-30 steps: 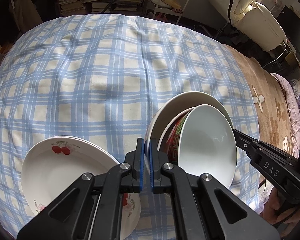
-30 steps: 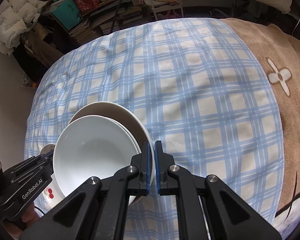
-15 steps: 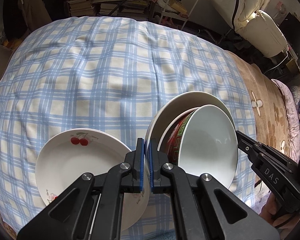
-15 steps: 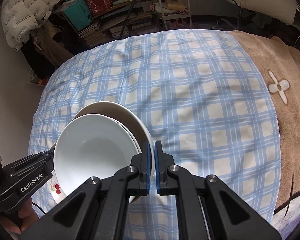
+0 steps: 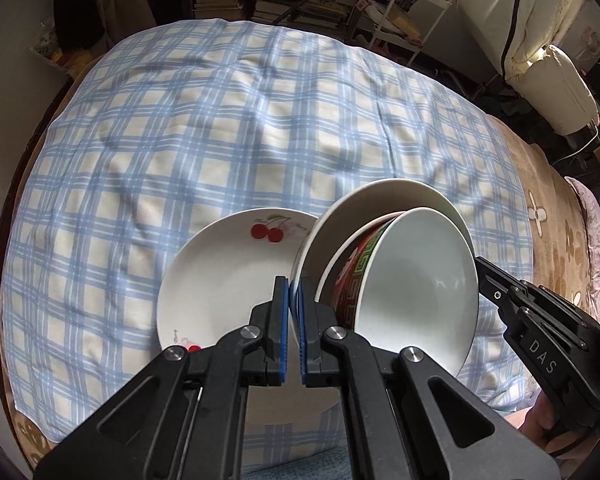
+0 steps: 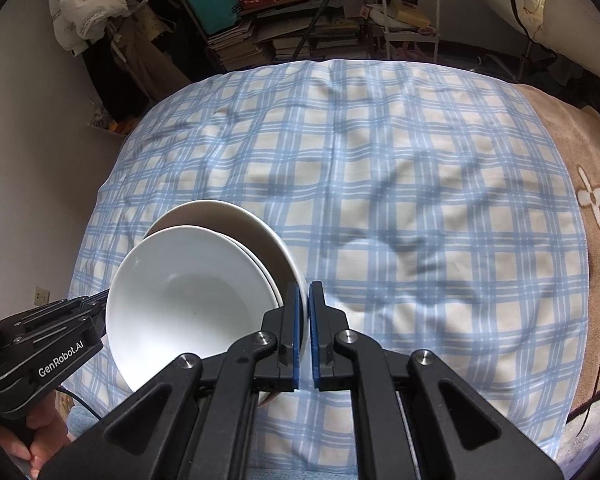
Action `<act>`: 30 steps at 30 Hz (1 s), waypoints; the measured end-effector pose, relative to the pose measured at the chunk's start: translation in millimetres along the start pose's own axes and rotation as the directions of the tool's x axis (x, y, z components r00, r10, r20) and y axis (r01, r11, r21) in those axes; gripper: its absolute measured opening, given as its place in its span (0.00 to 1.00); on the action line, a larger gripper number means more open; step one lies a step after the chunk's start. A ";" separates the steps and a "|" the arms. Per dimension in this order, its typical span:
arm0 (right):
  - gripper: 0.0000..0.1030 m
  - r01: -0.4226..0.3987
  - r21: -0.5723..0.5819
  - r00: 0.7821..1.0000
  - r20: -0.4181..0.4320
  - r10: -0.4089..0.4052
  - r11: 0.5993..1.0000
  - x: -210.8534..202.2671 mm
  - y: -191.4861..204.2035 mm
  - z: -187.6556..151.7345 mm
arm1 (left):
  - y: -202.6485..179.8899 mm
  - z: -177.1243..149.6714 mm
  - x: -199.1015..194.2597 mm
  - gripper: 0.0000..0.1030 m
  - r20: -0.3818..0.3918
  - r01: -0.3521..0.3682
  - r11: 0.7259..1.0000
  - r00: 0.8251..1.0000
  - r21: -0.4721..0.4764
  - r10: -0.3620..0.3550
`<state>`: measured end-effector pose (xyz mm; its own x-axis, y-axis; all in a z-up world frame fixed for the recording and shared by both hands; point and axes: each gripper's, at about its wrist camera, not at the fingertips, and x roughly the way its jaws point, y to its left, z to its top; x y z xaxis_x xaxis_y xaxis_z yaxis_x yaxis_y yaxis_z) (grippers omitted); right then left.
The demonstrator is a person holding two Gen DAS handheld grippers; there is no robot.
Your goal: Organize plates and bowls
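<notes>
A white plate (image 5: pixel 380 200) carries a red-patterned bowl (image 5: pixel 354 280) with a white bowl (image 5: pixel 420 284) nested in it. The stack hangs tilted above the blue checked cloth (image 5: pixel 220 128). My left gripper (image 5: pixel 294 286) is shut on the plate's left rim. My right gripper (image 6: pixel 304 294) is shut on the opposite rim, and its tip shows at the right of the left wrist view (image 5: pixel 480 268). A cherry-printed plate (image 5: pixel 228 280) lies on the cloth just left of and partly under the stack. In the right wrist view the plate (image 6: pixel 236 216) and white bowl (image 6: pixel 188 292) hide it.
A brown flower-patterned blanket (image 6: pixel 592 200) borders the cloth on the right. Behind the cloth's far edge are stacked books (image 6: pixel 240 44), a white wire cart (image 5: pixel 404 12) and a white padded coat (image 5: pixel 540 64). A hand (image 6: pixel 24 440) grips the left tool's handle.
Both grippers have carried the stack leftward and a little higher. In the left wrist view the cherry plate has slid from the lower left to right beside and under the stack.
</notes>
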<state>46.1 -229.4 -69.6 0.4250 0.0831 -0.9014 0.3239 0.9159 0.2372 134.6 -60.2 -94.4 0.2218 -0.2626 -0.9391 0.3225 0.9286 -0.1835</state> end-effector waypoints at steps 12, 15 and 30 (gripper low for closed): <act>0.08 -0.003 -0.046 0.999 -0.050 0.001 0.999 23.5 33.0 -13.0 | 35.6 -21.7 3.7 0.02 -0.019 -0.045 0.997 0.999 -0.057 0.043; 0.08 -0.004 -0.055 0.998 -0.056 0.001 0.999 27.8 36.4 -14.6 | 43.8 -24.1 7.9 0.02 -0.032 -0.035 0.996 0.999 -0.078 0.032; 0.08 -0.055 -0.088 0.993 -0.110 0.045 0.995 43.5 47.4 -8.4 | 65.8 -29.3 14.6 0.03 -0.038 -0.025 0.994 0.999 -0.109 0.021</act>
<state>72.9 -179.1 -100.6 0.3432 0.1669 -0.9243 0.2247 0.9409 0.2533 132.1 4.8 -128.7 0.1938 -0.2332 -0.9529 0.2143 0.9579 -0.1909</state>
